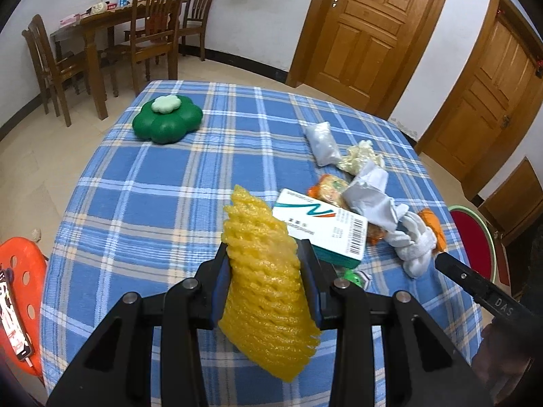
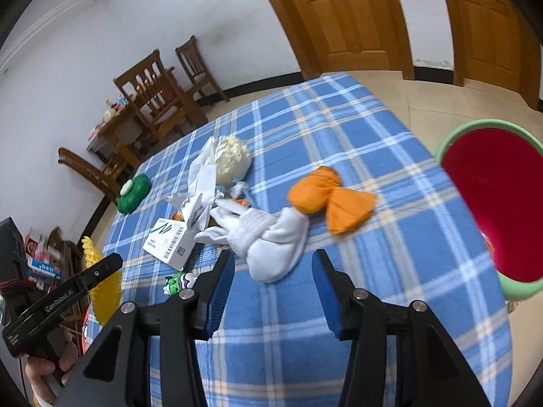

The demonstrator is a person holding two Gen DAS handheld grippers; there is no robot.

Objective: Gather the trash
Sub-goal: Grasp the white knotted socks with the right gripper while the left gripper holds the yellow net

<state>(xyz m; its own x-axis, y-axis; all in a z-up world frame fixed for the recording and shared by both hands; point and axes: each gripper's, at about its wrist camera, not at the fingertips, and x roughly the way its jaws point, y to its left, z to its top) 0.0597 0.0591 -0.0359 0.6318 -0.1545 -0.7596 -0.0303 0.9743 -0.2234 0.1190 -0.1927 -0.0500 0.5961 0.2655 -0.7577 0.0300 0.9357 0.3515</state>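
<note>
The yellow foam net (image 1: 268, 291) is clamped between the fingers of the left gripper (image 1: 268, 271) and is lifted above the near part of the blue checked surface (image 1: 152, 203). Just behind it lies a white box with a barcode (image 1: 325, 227), and beyond this box there is a heap of other trash: crumpled white paper (image 1: 370, 196), a white sock (image 2: 271, 240) and an orange cloth (image 2: 325, 200). The right gripper (image 2: 273, 291) hangs over the surface in front of the sock, with its fingers apart and nothing between them. A red bin with a green rim (image 2: 492, 203) stands beside the surface on the right side. I think the step in hand is carrying away the net. The next move probably needs the left hand to bring the net over a container, perhaps the red bin, while the right one goes down on the sock.
</note>
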